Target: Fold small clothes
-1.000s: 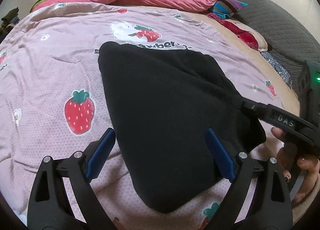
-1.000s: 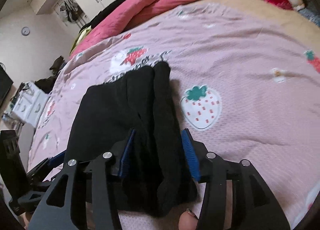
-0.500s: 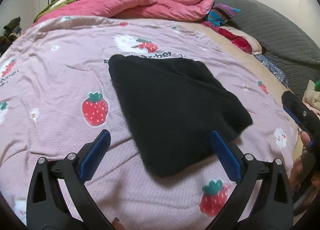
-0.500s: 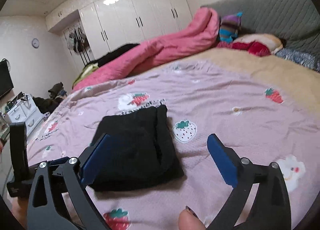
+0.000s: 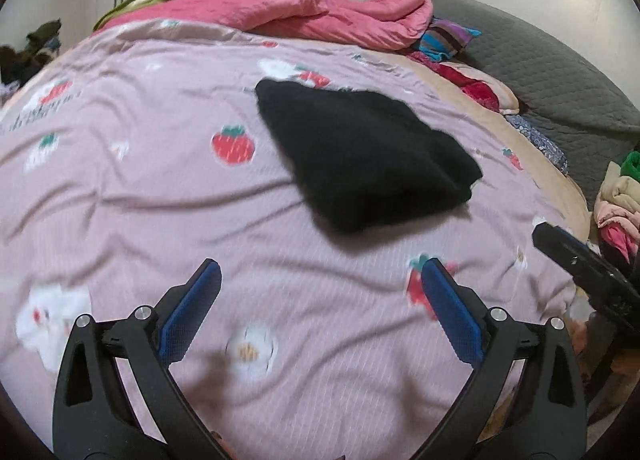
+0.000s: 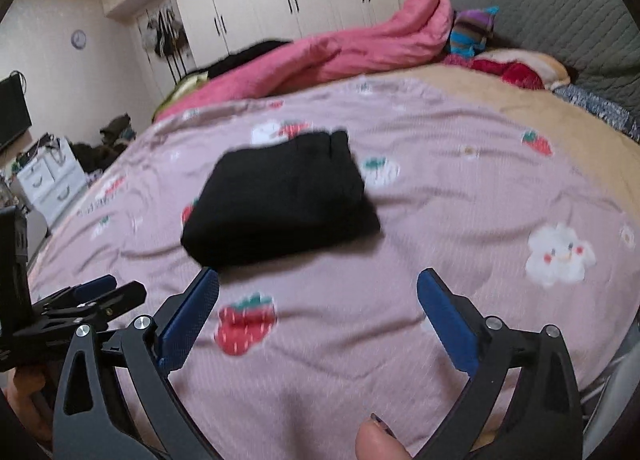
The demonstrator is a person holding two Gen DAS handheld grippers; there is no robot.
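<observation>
Folded black garments: one (image 5: 368, 155), lying on the bedspread (image 5: 120, 187).
Grippers: two, the left gripper (image 5: 320, 300) and the right gripper (image 6: 318, 302), each with two blue pads (image 5: 188, 312).
Pink quilts: one (image 5: 320, 15), bunched at the far side.
Wall clocks: one (image 6: 79, 39).
White drawer units: one (image 6: 52, 179).
Thumbs in view: one (image 6: 378, 442).
Strawberry prints, left wrist view: at least five.
</observation>
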